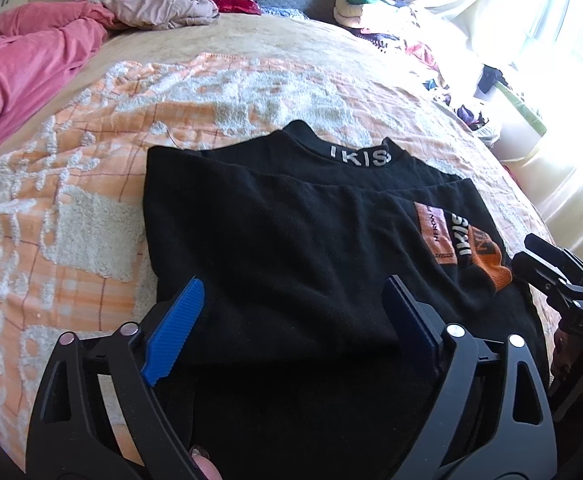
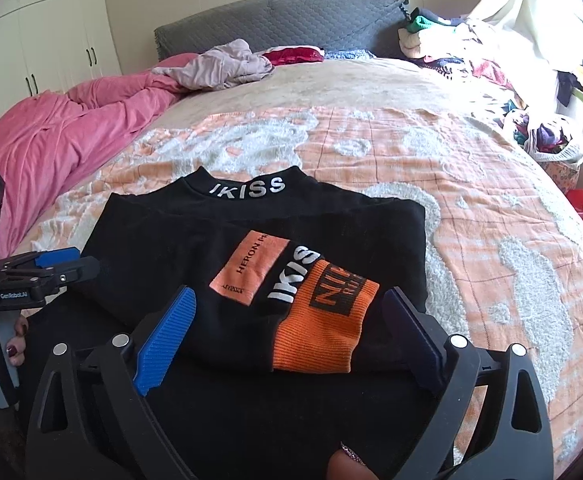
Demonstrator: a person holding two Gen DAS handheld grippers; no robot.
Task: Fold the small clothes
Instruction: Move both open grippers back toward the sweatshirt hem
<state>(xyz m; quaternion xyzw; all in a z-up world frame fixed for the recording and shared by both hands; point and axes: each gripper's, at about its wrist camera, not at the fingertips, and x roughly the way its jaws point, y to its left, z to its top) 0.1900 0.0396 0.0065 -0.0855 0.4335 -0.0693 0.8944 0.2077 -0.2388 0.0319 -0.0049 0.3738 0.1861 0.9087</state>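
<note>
A black sweater [image 1: 291,220] lies folded flat on the bed, its collar [image 2: 247,190] lettered IKISS at the far side. A sleeve with an orange cuff [image 2: 323,332] and a pale orange patch is folded across its front. My left gripper [image 1: 293,284] stands open over the sweater's near left part, blue pads wide apart, with fabric below them but not pinched. My right gripper [image 2: 289,294] is open too, its fingers either side of the orange cuff without pressing it. Each gripper shows at the edge of the other view: the right gripper [image 1: 551,276], the left gripper [image 2: 63,268], hand-held.
An orange and white tufted bedspread [image 2: 431,168] covers the bed. A pink blanket [image 2: 71,132] lies along the left, a beige garment [image 2: 223,64] near the grey headboard [image 2: 271,20]. A pile of clothes [image 2: 471,60] and a full basket [image 2: 551,144] sit at the right.
</note>
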